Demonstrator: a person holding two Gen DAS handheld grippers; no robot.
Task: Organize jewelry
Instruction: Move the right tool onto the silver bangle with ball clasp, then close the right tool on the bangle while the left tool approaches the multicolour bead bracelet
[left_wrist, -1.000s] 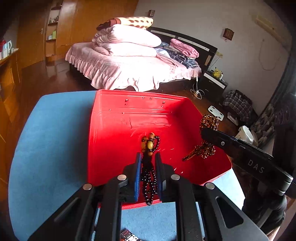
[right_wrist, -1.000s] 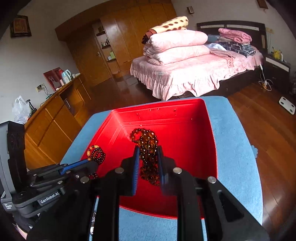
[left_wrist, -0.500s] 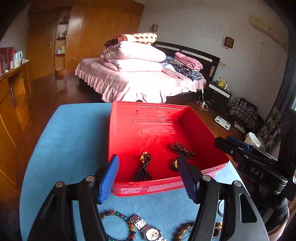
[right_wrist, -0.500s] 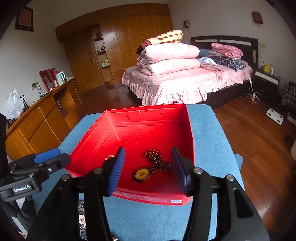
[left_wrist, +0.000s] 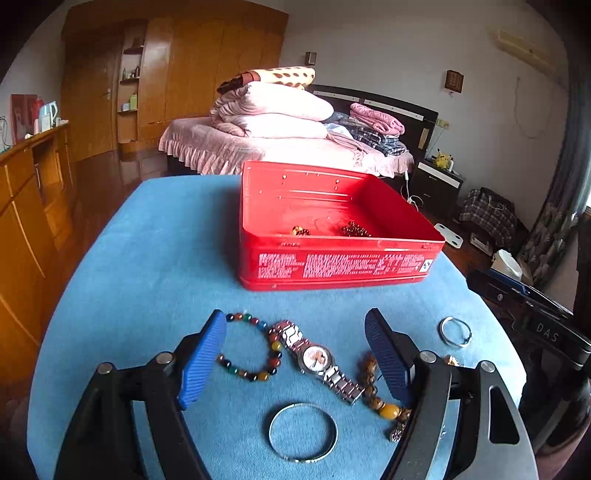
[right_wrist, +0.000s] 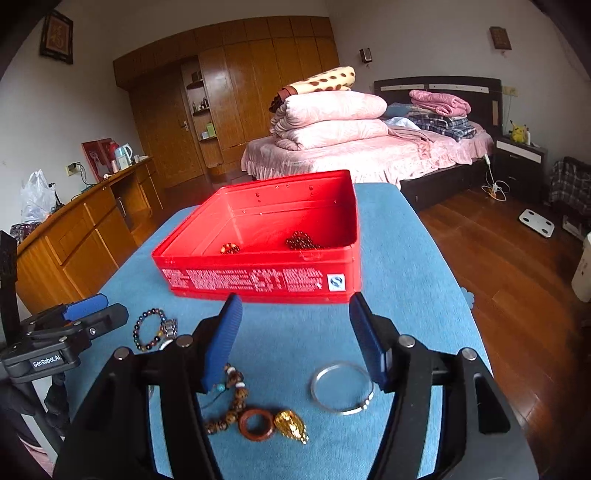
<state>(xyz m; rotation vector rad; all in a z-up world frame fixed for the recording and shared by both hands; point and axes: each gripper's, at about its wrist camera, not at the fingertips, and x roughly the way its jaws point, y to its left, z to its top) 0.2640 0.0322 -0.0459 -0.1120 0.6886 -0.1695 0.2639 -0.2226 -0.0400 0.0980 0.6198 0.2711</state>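
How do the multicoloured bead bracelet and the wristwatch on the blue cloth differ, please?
The bracelet is a closed loop of round beads in many colours; the watch is silver metal links with a pale round dial. The bracelet lies curled as a ring, while the watch lies stretched out straight on a diagonal. Both rest on the blue cloth, side by side, outside the red tin.

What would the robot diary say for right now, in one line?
left gripper: open, empty | right gripper: open, empty | red box: two bead strings inside | wristwatch: on cloth
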